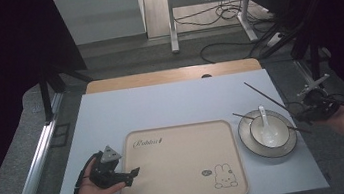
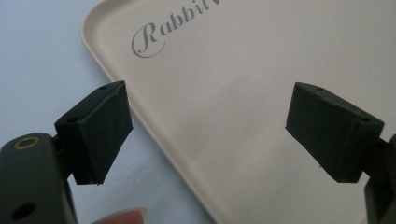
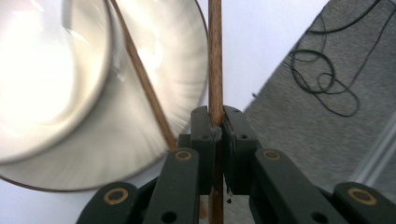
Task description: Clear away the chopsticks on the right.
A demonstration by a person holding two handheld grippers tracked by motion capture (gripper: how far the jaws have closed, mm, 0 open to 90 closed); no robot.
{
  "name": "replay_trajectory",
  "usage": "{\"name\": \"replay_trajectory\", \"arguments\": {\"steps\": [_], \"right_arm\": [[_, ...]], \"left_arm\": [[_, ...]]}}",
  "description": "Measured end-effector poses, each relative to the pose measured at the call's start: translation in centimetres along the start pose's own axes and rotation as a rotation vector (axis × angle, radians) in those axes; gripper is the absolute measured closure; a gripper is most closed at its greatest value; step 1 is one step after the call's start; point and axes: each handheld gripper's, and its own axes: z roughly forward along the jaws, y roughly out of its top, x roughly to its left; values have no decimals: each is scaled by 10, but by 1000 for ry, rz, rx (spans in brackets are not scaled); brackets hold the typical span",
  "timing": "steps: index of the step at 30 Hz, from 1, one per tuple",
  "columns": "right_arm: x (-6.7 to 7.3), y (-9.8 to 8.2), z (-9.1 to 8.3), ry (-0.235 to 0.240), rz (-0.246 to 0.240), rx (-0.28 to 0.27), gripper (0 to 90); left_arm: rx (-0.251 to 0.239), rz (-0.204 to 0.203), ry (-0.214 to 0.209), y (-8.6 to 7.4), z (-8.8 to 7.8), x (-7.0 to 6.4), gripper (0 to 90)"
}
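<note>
My right gripper (image 3: 216, 116) is shut on a wooden chopstick (image 3: 215, 56) that runs straight ahead between the pads. In the high view that chopstick (image 1: 265, 94) slants up and left from the right gripper (image 1: 308, 109), just right of the plate. A second chopstick (image 1: 243, 117) lies across the speckled plate (image 1: 243, 135) and the white bowl (image 1: 271, 134), which holds a white spoon (image 1: 263, 114). My left gripper (image 1: 130, 175) rests at the left edge of the beige rabbit tray (image 1: 185, 176). Its jaws stand wide open over the tray's corner (image 2: 210, 107) with nothing between them.
A pale blue mat (image 1: 161, 103) covers the wooden table (image 1: 172, 75). The tray (image 2: 243, 56) carries nothing. Cables (image 3: 327, 74) lie on the grey floor beyond the table's right edge. A desk frame (image 1: 208, 1) stands behind.
</note>
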Motion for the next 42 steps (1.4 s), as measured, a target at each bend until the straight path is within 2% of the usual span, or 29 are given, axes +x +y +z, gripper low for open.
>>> {"name": "replay_trajectory", "arguments": {"steps": [3,4,6,8,9,10,11,12,14,15,16,17,18,19,27,28,29,31,32,33,35,36,37,38,39,40,42], "right_arm": [[9,2,-8,21,39,-49,837],[9,2,-8,21,39,-49,837],[18,3,-16,41,75,-89,836],[22,3,-18,45,91,-101,836],[28,3,-22,53,120,-129,836],[28,3,-22,53,120,-129,836],[33,2,-26,70,169,-165,836],[35,2,-28,75,188,-179,836],[37,2,-30,81,197,-193,836],[42,3,-33,109,213,-218,836],[42,3,-33,109,213,-218,836],[49,5,-36,139,234,-241,836],[49,5,-36,139,234,-241,836],[58,8,-38,147,239,-253,836],[93,21,-41,157,187,-251,836],[93,21,-41,157,187,-251,836],[103,24,-39,167,164,-247,835],[114,28,-37,181,139,-236,835],[114,28,-37,181,139,-236,835],[124,32,-36,186,118,-224,836],[133,35,-34,191,91,-213,836],[133,35,-34,191,91,-213,836],[140,38,-33,197,72,-205,835],[140,38,-33,197,72,-205,835],[147,41,-30,204,57,-194,835],[147,41,-30,204,57,-194,835],[156,43,-25,210,40,-175,835]], "left_arm": [[-5,-5,1,0,-1,0,144],[-5,-5,1,0,-1,0,145],[-8,-6,1,0,-2,0,144],[-13,-7,4,0,-3,-1,145],[-17,-9,5,0,-4,0,144],[-17,-9,5,0,-4,0,144],[-18,-11,5,0,-4,0,144],[-16,-12,7,0,-4,0,144],[-16,-13,6,0,-4,-1,145],[-15,-9,8,1,-4,-1,144],[-15,-9,8,1,-4,-1,145],[-14,-8,8,1,-4,-1,145],[-15,-8,8,1,-4,-1,145],[-15,-9,9,1,-4,-2,145],[-12,-9,8,1,-3,-2,145],[-12,-9,8,1,-3,-2,145],[-12,-9,8,1,-3,-1,145],[-12,-9,8,0,-3,-1,145],[-12,-9,8,0,-3,-1,145],[-11,-9,7,0,-3,-2,145],[-10,-6,6,0,-3,-2,145],[-10,-6,6,0,-3,-2,145],[-11,-6,7,0,-3,-2,145],[-11,-8,6,0,-3,-2,145],[-11,-7,4,0,-3,-2,145],[-11,-7,4,0,-3,-2,145],[-10,-7,4,0,-3,-2,145]]}}
